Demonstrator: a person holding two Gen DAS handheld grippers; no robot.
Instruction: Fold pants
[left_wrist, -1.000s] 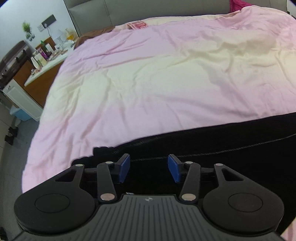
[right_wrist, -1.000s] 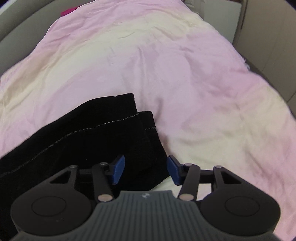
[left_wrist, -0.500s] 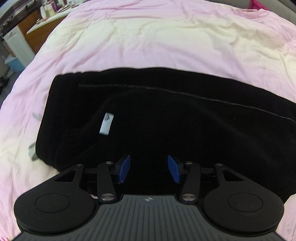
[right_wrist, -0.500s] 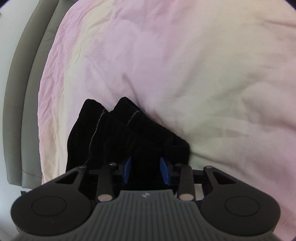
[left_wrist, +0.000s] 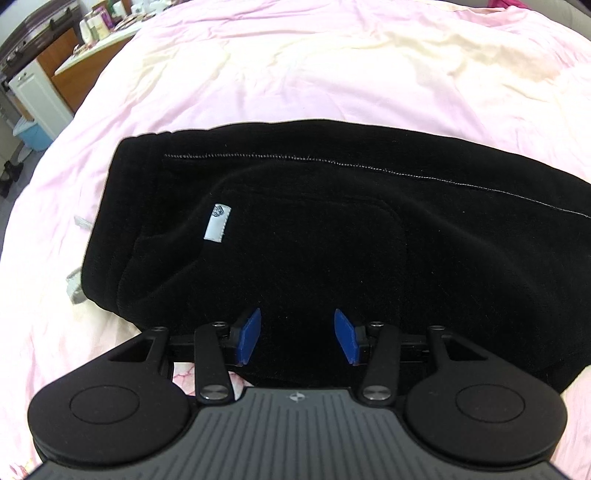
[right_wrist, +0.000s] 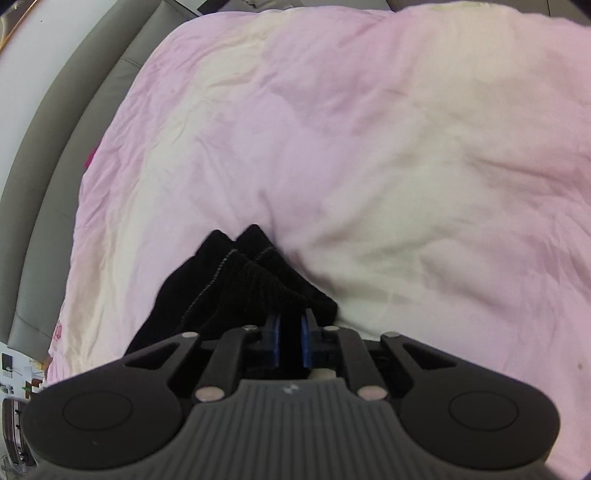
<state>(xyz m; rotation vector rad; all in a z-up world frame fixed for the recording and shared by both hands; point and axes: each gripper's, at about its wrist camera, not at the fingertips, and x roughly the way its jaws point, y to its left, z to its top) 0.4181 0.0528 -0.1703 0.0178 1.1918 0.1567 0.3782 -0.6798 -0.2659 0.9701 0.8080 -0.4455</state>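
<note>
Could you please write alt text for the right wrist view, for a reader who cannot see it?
The right gripper, seen from just behind its blue pads, is shut on the leg ends of black pants with pale stitching. The pants lie on a rumpled pink and cream bedcover that fills most of the view, with a grey padded headboard along the left edge.
</note>
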